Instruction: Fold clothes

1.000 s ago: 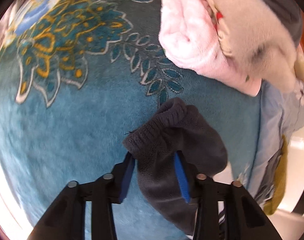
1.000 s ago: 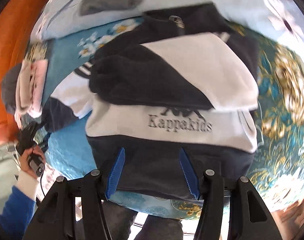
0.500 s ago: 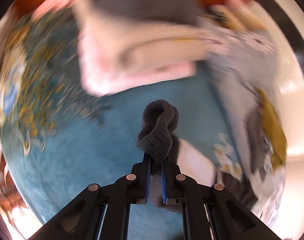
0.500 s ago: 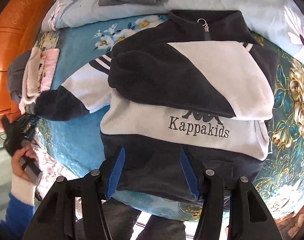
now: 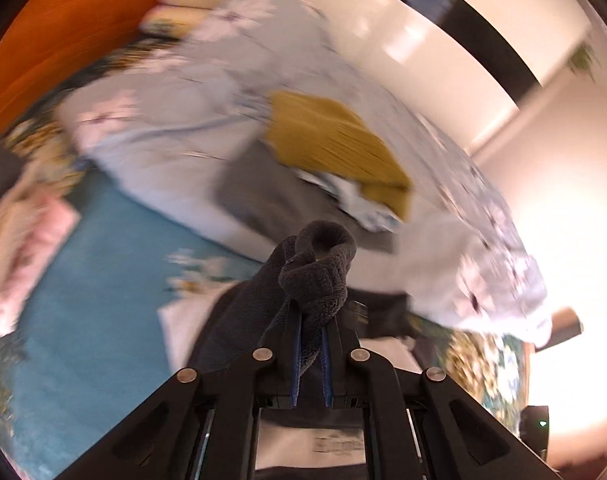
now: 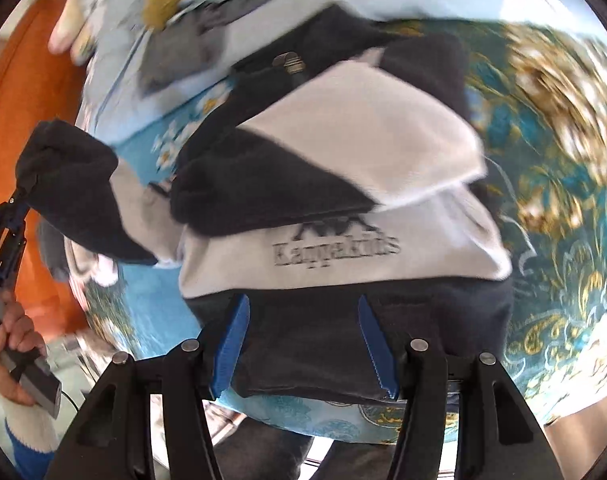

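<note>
Left gripper [image 5: 311, 354] is clamping the dark sleeve cuff [image 5: 317, 270] and holding it up off the teal blanket [image 5: 103, 280]; I'd be carrying it across the chest, keeping the sleeve taut and flat. Right gripper [image 6: 303, 344] is hovering over the hem, jaws apart. The Kappakids fleece jacket [image 6: 343, 208] is lying flat, long axis running hem-near to collar-far, other sleeve folded across.

Your left hand [image 6: 11, 344] runs off the frame edge; motion blur smears the sweater lettering [image 6: 337, 250] and the bedding [image 5: 175, 128].
</note>
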Motion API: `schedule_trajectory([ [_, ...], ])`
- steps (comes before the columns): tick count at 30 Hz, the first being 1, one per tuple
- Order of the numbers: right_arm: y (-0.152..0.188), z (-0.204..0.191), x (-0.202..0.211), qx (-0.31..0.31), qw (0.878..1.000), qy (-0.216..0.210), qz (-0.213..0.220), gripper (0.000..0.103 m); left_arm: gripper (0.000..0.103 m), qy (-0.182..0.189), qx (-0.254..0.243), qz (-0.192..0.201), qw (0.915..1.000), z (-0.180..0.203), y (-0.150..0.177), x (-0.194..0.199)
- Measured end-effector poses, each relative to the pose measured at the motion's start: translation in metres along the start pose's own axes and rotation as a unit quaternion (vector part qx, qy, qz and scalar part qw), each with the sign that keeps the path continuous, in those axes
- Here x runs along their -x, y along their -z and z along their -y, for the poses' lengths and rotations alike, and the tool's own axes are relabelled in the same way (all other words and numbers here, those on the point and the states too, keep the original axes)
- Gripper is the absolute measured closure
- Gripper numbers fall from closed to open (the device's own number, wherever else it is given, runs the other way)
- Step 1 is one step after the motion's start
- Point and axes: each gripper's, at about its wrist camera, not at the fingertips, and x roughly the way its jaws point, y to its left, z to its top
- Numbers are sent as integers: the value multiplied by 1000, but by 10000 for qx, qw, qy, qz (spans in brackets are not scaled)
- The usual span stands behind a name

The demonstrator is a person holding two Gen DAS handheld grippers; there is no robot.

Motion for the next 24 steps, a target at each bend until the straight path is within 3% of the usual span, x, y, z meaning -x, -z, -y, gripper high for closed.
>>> schedule_trajectory([
  [4,3,49,14,-631,9978,-41,204,45,95,358,-204,-538,9977,61,8,-46],
  [10,11,115,29,-1464,9882,-43,437,45,95,362,-735,-1479,9856,134,40,-119],
  [14,16,140,29,-1755,9836,-18,428,45,94,237,-825,-2076,9744,142,69,-157],
  [20,14,146,18,-1805,9831,-26,288,45,89,91,-528,-2479,9673,132,89,-188],
  [23,6,133,12,-1640,9861,-52,245,45,72,238,-442,-2573,9650,129,90,-190],
  [24,2,128,10,-1584,9871,-56,247,45,57,339,-375,-2629,9635,128,89,-189],
])
